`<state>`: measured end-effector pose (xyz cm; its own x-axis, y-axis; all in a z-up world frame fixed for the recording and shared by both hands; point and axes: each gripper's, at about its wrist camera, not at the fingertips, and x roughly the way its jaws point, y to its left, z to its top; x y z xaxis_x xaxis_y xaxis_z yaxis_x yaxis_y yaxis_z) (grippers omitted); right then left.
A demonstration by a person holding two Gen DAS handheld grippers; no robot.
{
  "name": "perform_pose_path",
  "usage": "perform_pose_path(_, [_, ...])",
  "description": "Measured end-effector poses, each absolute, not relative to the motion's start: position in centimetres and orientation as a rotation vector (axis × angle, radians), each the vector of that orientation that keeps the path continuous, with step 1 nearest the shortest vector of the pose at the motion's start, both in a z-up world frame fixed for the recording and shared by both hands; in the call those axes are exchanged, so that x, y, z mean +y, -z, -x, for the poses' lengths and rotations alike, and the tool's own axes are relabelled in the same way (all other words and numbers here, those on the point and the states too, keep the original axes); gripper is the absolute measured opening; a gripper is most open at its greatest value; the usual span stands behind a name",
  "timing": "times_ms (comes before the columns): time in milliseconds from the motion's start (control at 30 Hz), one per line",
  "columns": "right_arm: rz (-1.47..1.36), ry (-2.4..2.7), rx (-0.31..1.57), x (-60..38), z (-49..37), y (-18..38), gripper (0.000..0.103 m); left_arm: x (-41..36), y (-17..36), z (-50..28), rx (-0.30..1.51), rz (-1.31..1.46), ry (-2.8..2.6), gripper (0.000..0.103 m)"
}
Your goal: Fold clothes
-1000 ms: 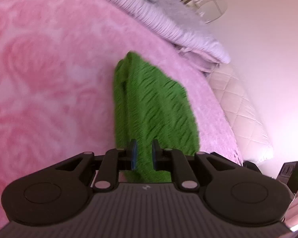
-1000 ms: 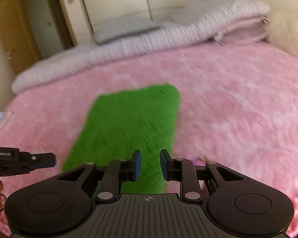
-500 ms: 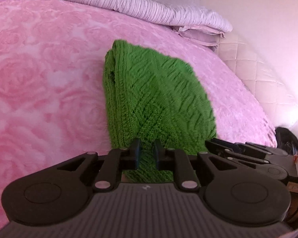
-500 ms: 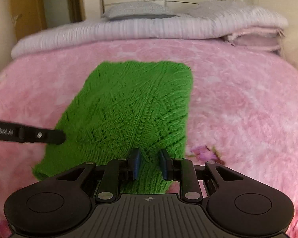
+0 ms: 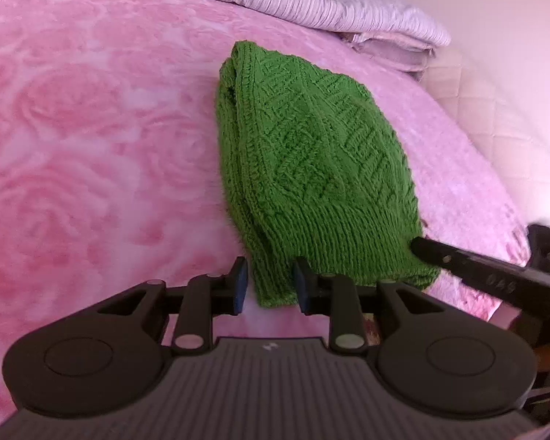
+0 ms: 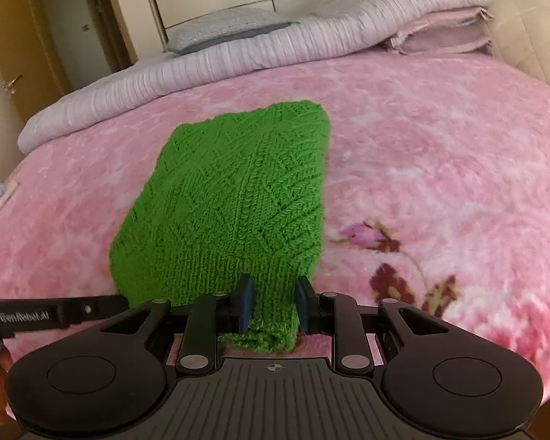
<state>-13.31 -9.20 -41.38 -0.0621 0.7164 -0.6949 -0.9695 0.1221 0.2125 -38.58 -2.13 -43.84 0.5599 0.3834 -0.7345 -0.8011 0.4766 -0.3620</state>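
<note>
Your left tongs [image 5: 268, 286] have just been opening; the near corner of the green knit [image 5: 311, 168] sits between the pads, which stand clear of it on both sides, so that corner is released. Your right tongs [image 6: 273, 302] are closed on the other near corner of the knit [image 6: 231, 198], the fabric bunched between the pads. The knit lies folded to a narrow strip on the pink blanket [image 5: 91, 146] of the bed, its layered edge showing on the left side in the left view.

Risks, as judged: with one corner freed and the other held, any pull from your right hand would skew the strip and slide the upper layers off the lower. The plush blanket may drag on the knit, and loose stitches could snag on a pad as you withdraw.

Surroundings: a rolled quilt [image 6: 238, 55] and pillow [image 6: 223, 29] lie along the far edge, well apart. Nothing blocks the knit.
</note>
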Motion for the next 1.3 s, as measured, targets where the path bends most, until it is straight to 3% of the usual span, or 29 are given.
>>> perform_pose_path(300, [0.474, -1.394, 0.792, -14.1, 15.0, 40.3, 0.040, -6.9, 38.8, 37.9, 0.675, 0.659, -0.864, 0.024])
perform_pose_path(800, [0.481, -1.396, 0.691, -19.9, 16.7, 34.0, 0.041, -16.1, 31.7, 37.9, 0.633, 0.485, -0.953, 0.033])
perform_pose_path(1300, [0.466, -1.441, 0.686, -19.0, 16.9, 34.0, 0.041, -16.3, 31.1, 38.4, 0.654, 0.468, -1.015, 0.033])
